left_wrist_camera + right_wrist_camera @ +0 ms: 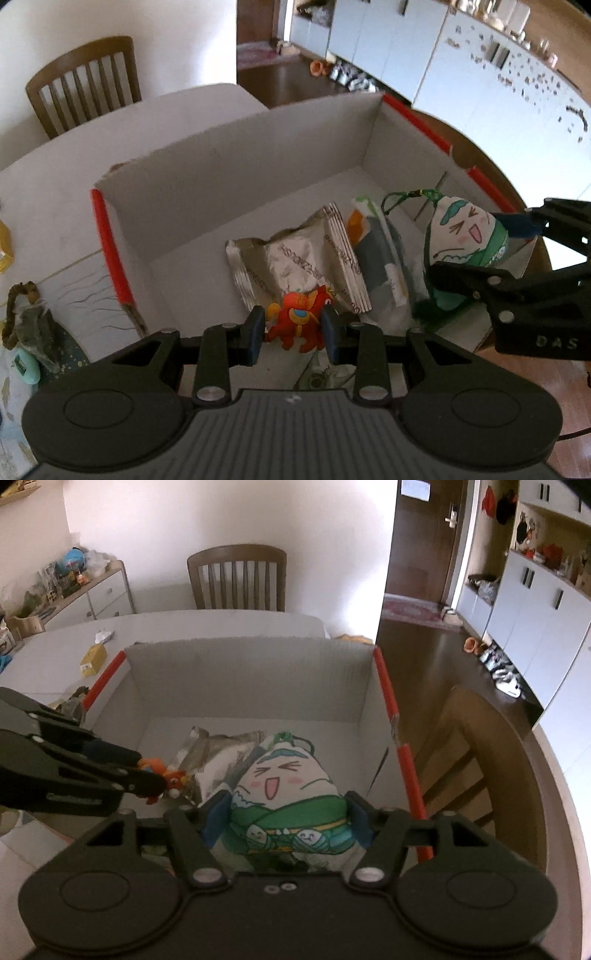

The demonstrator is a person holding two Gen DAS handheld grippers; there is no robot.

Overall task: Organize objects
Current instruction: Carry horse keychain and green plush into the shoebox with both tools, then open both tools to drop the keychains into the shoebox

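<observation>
Gripping a small red toy [300, 322] between its pads, the left gripper [293, 326] hangs over the white box [236, 155]; the right gripper [286, 818] straddles a green plush doll [286, 794], whether pressing it I cannot tell; snack packets [295, 258] lie inside.

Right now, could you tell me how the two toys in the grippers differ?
The red toy is small and orange-red; the green plush is larger, white and green, with a laughing face. The red one sits in the left gripper, the plush in the right gripper. Both hang over the box.
</observation>
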